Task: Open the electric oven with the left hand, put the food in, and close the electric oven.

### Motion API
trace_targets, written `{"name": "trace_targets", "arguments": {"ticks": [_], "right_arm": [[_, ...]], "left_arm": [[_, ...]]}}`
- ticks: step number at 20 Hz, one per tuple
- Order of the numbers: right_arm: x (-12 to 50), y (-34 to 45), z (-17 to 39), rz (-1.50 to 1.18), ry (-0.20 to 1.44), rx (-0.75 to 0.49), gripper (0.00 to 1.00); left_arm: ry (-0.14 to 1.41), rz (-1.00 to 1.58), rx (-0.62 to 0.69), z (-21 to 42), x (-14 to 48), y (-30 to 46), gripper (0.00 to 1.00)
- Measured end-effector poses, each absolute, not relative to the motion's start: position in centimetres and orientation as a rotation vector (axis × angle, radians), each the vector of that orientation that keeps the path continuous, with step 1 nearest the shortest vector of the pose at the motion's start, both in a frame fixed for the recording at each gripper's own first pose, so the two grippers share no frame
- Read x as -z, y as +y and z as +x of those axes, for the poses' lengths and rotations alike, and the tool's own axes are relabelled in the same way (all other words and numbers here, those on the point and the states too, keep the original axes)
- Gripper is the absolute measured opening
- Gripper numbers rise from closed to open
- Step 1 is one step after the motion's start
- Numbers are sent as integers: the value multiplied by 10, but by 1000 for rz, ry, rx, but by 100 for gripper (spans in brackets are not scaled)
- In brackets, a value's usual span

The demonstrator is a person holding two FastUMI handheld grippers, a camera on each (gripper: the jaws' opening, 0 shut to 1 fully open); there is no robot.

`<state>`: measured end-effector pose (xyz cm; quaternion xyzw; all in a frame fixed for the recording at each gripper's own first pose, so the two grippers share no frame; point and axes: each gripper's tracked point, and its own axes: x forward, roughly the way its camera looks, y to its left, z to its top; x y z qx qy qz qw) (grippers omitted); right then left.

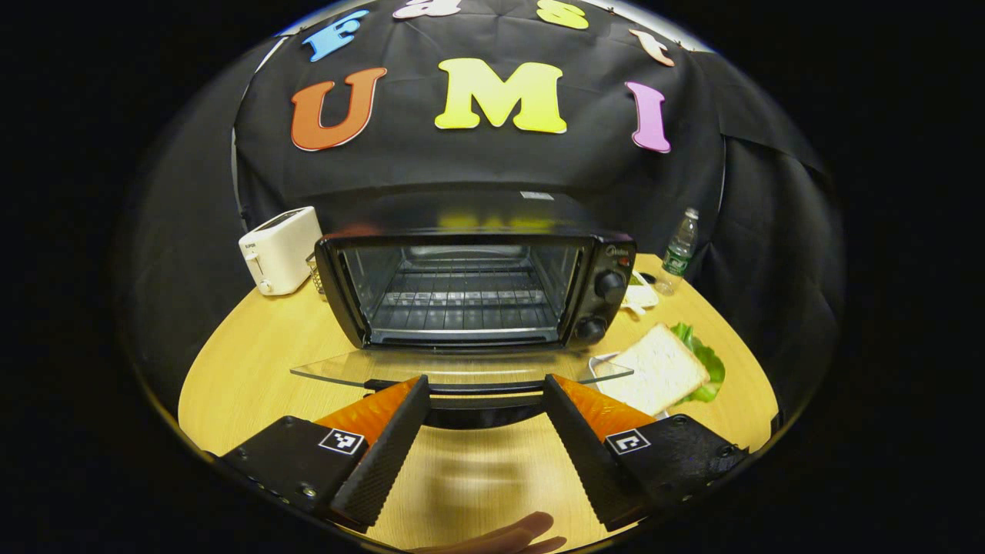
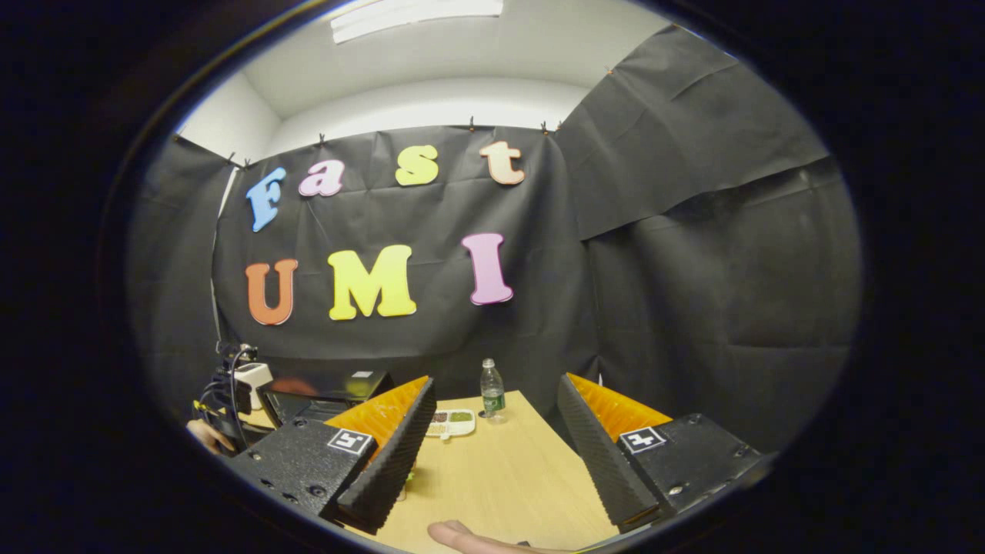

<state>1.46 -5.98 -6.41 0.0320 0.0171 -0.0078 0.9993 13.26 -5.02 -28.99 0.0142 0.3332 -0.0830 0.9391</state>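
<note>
The black electric oven (image 1: 608,254) stands at the middle of the round wooden table (image 1: 254,362). Its glass door (image 1: 346,368) lies flat toward me, and the wire rack inside is bare. My left gripper (image 1: 485,382) is open, its fingers either side of the door's dark handle (image 1: 477,387) without pressing on it. The food, a slice of bread on lettuce (image 1: 662,368), lies on a white plate right of the door. My right gripper (image 2: 496,385) is open and holds nothing, raised over the table's right part. The oven (image 2: 323,396) shows at its far left.
A white toaster (image 1: 281,250) stands left of the oven. A water bottle (image 1: 679,248) stands at the back right by a small white dish (image 2: 450,422). Fingertips of a hand (image 1: 508,535) show at the bottom edge. Black cloth walls close off the table.
</note>
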Motion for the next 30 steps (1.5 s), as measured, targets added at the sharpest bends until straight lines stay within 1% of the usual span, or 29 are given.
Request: {"name": "trace_targets", "arguments": {"ticks": [5,8,11,16,20,24,30], "right_arm": [[75,-47,16,52,56,-3,99],[81,-41,15,43,64,-10,99],[86,-37,15,39,78,-13,99],[92,-33,16,26,93,-12,99],[97,-31,21,17,108,-6,99],[106,-23,33,-1,141,-16,99],[116,-9,67,-22,204,-42,99]], "left_arm": [[705,-7,170,116,314,-48,98],[706,16,170,108,325,-46,97],[738,28,162,103,342,-45,94],[779,-15,140,100,365,-38,94],[745,28,142,100,365,-39,94],[680,26,167,95,345,-43,94],[460,57,146,87,243,-36,94]]}}
